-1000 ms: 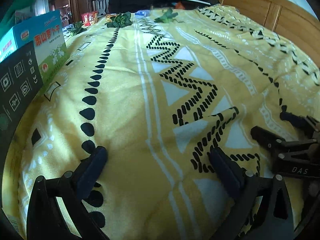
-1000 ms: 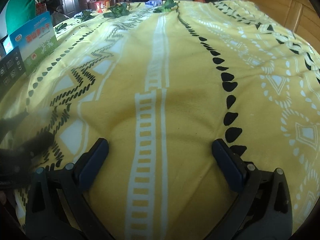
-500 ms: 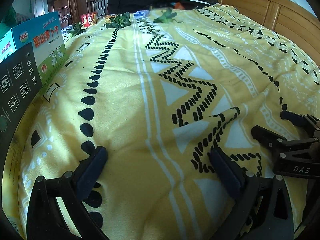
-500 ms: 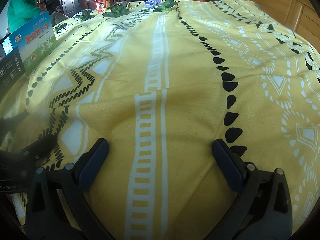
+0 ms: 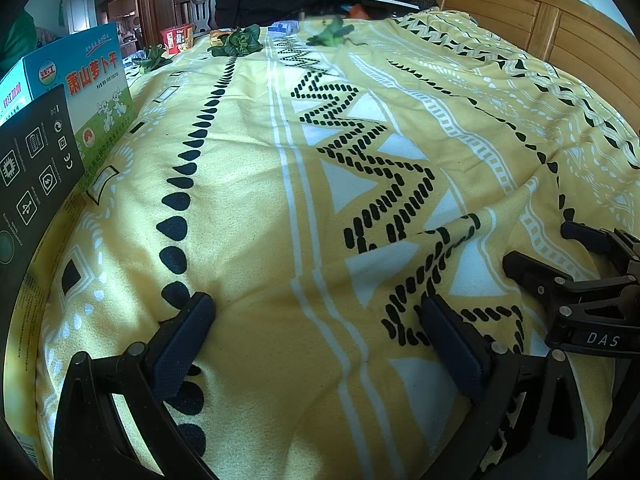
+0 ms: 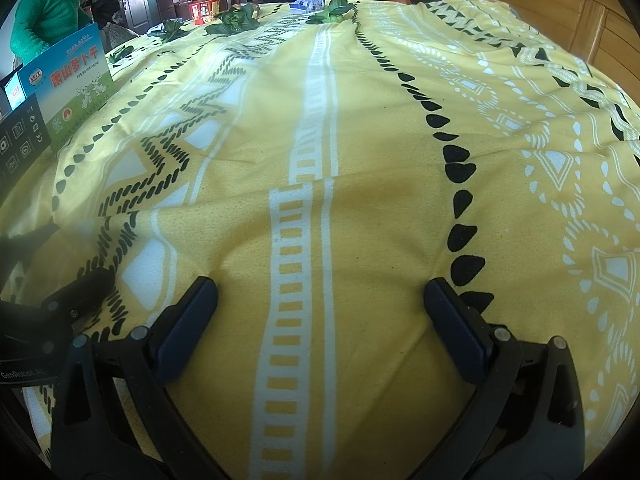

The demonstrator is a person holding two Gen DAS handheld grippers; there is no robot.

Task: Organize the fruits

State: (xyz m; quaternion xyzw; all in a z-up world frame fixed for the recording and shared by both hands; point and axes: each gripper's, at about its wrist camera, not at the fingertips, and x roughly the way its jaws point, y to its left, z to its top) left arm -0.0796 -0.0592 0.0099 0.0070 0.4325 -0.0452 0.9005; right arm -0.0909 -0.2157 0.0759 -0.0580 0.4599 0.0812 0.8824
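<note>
- Practically nothing has changed over the last second: I hold the left gripper (image 5: 316, 320) and right gripper (image 6: 320, 304) low over the yellow patterned bedspread (image 5: 256, 168), side by side, jaws spread wide, empty.
- No fruit is identifiable; only green leafy items (image 6: 236, 20) lie far off, near a red cup (image 6: 204, 10).
- I judge organizing not yet begun.

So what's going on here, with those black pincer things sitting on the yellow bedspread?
A person holds two claws low over a yellow patterned blanket. The left claw and the right claw are both open and hold nothing. Leafy greens lie at the far end, near a red cup, and two boxes stand at the left edge. Nothing has been picked up yet.
</note>
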